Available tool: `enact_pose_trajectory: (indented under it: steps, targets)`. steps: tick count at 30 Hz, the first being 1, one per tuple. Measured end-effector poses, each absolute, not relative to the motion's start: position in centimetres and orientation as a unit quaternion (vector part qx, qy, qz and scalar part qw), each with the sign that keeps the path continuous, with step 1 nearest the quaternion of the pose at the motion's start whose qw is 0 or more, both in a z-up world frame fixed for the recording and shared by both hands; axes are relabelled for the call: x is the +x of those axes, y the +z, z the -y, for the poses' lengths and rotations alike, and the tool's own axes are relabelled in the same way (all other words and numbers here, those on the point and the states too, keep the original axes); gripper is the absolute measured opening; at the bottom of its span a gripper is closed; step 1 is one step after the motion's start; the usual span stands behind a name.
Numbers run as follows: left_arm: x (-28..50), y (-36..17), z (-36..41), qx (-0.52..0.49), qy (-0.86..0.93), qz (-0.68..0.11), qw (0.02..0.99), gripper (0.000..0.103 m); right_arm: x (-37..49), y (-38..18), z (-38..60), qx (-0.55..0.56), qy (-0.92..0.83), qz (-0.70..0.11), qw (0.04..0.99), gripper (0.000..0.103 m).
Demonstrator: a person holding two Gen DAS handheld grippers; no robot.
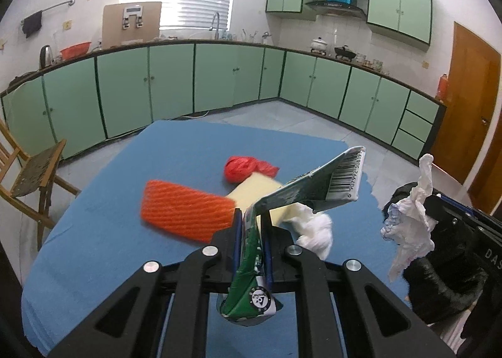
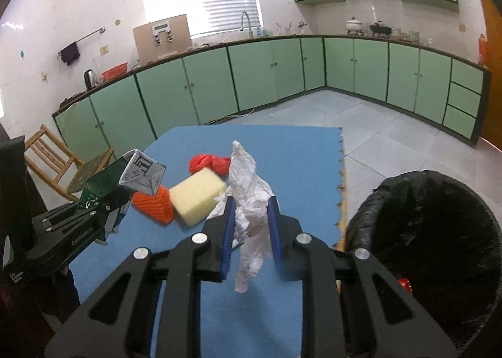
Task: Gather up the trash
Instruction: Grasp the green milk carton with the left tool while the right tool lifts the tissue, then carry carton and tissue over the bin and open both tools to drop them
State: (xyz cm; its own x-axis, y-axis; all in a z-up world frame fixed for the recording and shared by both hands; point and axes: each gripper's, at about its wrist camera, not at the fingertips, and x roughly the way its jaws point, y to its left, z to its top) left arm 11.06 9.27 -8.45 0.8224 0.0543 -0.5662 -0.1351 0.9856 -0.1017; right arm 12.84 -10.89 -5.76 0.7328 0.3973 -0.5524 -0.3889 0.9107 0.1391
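Left gripper (image 1: 251, 232) jaws pinch a flattened carton (image 1: 301, 192); right gripper (image 2: 251, 223) jaws pinch a tissue (image 2: 251, 201); both lifted clear, next swing to the bin (image 2: 433, 232), lower right, and drop.

i hold the left gripper (image 1: 251, 226) angled downward with its jaws clamped on a flattened green carton (image 1: 301, 192), while the right gripper (image 2: 251, 217), beside it and likewise angled downward, has its blue pads (image 2: 228, 232) pinching a crumpled white tissue (image 2: 249, 201).
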Motion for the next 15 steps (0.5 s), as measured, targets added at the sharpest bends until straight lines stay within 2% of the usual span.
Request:
enact_pose_trajectory:
  steps: [15]
  targets:
    - [14.3, -6.3, -1.5, -0.055, -0.024, -0.273, 0.960, 0.011, 13.1, -3.3, 19.6, 0.031, 0.148, -0.260, 0.953, 0.016]
